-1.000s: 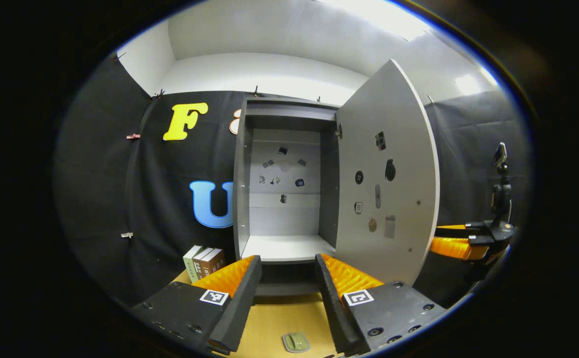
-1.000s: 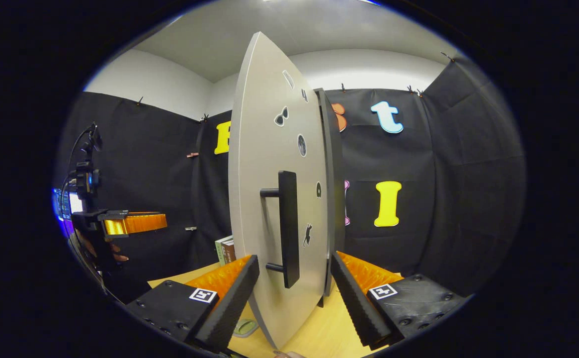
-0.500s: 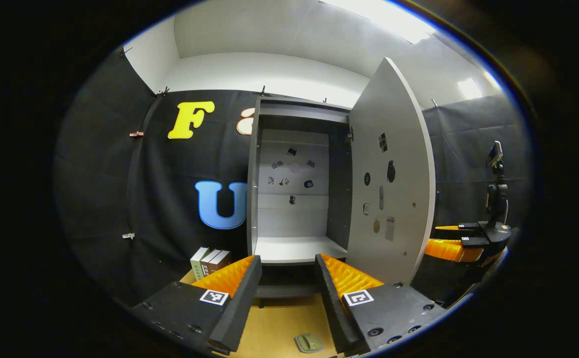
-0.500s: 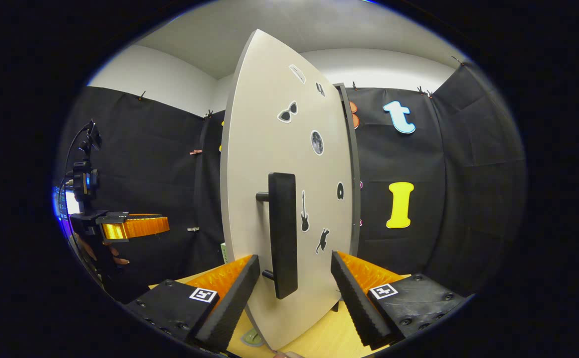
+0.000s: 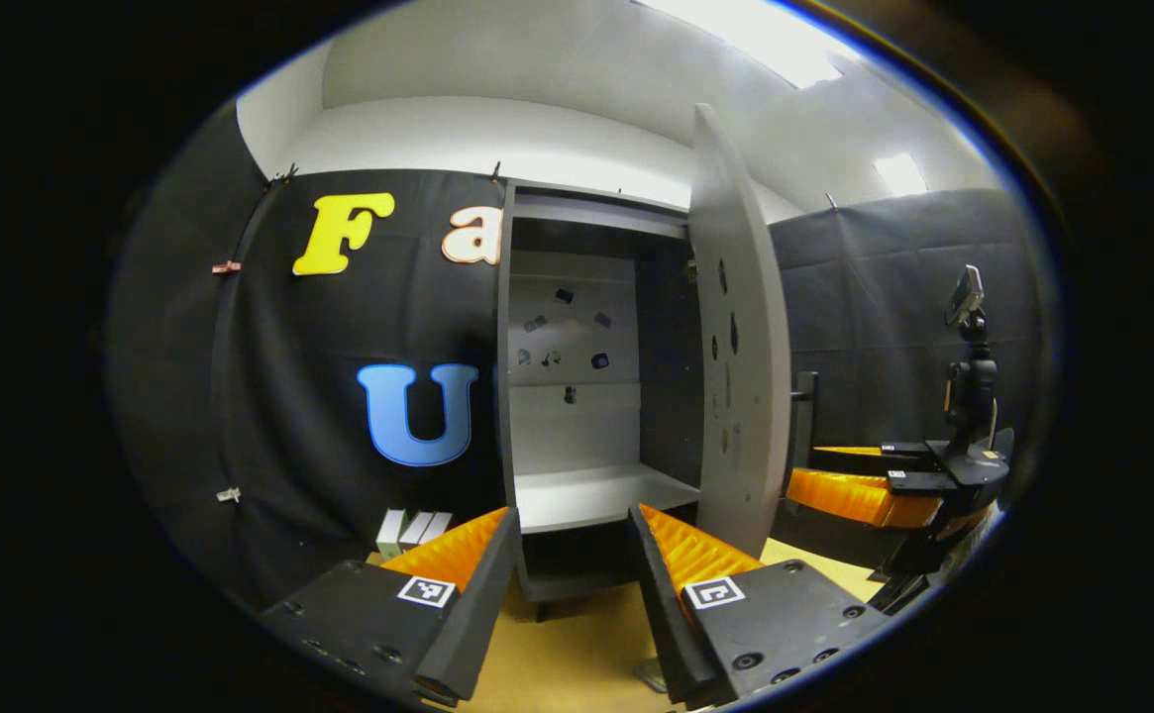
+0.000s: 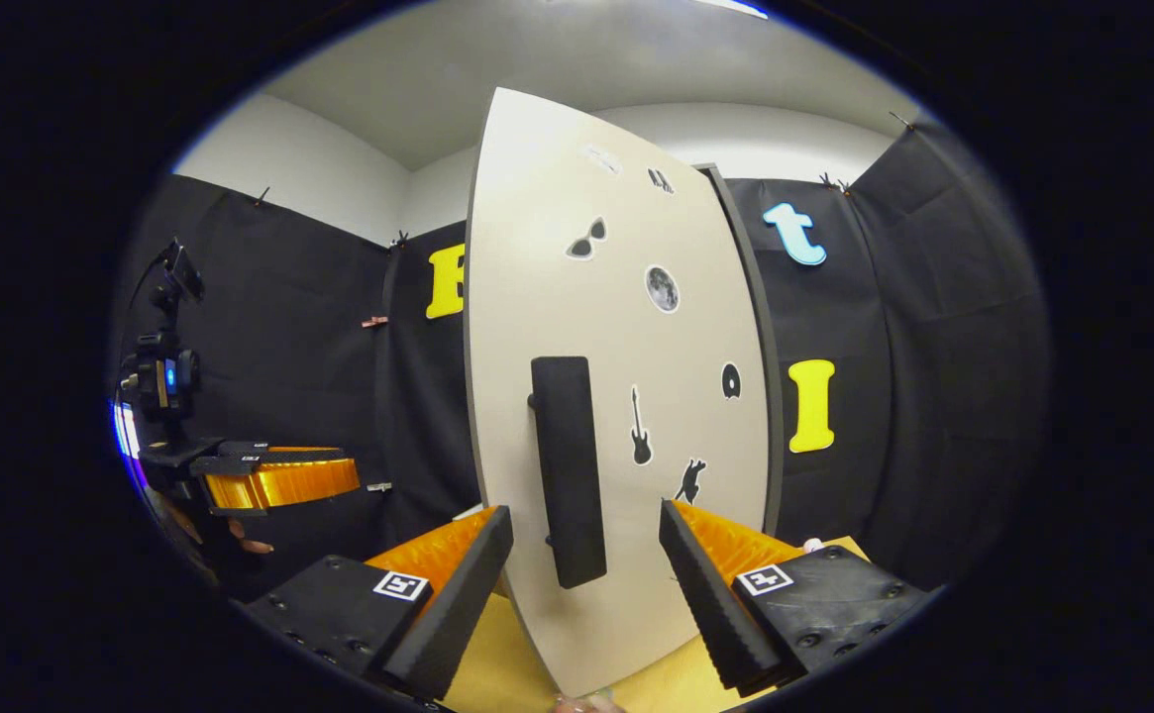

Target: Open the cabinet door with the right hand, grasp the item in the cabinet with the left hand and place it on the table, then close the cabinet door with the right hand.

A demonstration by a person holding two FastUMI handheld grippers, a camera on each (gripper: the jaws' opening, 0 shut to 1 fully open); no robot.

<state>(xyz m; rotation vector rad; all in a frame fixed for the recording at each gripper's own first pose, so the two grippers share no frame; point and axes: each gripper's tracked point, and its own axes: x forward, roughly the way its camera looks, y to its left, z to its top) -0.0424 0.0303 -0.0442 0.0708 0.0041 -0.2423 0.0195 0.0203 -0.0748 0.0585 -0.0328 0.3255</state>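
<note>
The grey cabinet stands with its inside and bare shelf in sight. Its door is nearly edge-on in the left gripper view. My left gripper hangs open in front of the cabinet's base with nothing between its fingers. A small greyish-green object lies on the table, partly hidden by one finger. In the right gripper view the door's sticker-covered front faces me. Its black handle stands between the open fingers of my right gripper, not pressed by either.
Books stand on the yellow table left of the cabinet. The right gripper shows beyond the door. The left gripper and a hand show at the far left. A camera mount rises at the right.
The door has swung toward the cabinet, from showing its inner face to nearly edge-on in the left gripper view. The right gripper followed it, with the handle now centred between its fingers.
</note>
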